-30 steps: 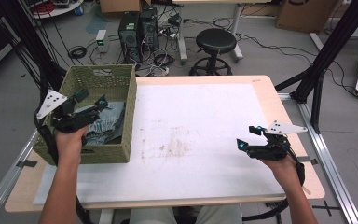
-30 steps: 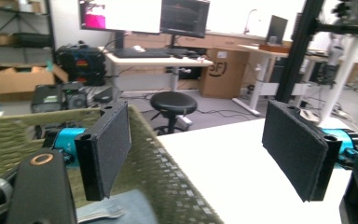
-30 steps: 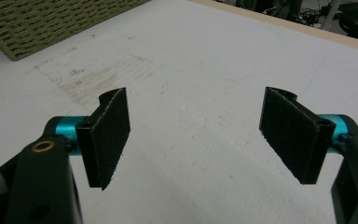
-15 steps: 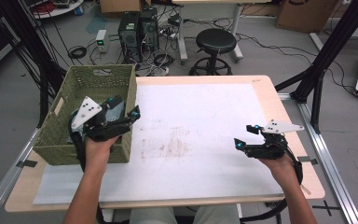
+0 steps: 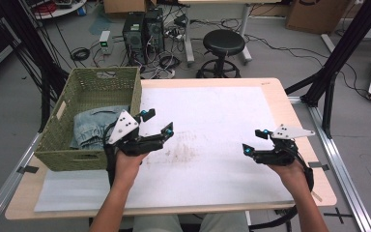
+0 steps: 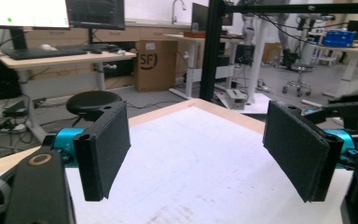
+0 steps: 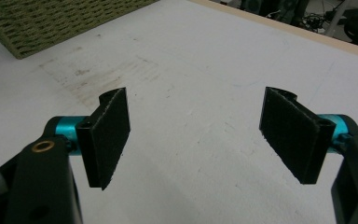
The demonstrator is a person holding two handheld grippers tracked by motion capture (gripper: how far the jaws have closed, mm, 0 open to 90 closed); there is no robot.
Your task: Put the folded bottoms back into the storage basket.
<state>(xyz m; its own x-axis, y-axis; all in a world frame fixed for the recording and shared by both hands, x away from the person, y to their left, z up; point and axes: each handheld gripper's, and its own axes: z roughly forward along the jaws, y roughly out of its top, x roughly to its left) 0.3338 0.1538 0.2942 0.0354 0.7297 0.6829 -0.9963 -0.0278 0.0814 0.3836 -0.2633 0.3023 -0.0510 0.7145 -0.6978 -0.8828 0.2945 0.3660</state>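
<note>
While the folded jeans [image 5: 95,126] sit in the green wicker basket [image 5: 60,151] at the table's left edge, the left gripper [image 5: 157,124] hangs just right of the basket rim over the white mat [image 5: 212,116], jaws wide, nothing held, pointing away from the denim. Jeans lie to its left and behind. Right gripper [image 5: 255,141], also wide open and empty, is well apart at the mat's right side. Left hand is clearly nearer.

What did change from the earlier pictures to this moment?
The left gripper moved out of the green basket to the right, over the white mat, jaws open and empty. The jeans lie in the basket. The right gripper stayed in place, open.
</note>
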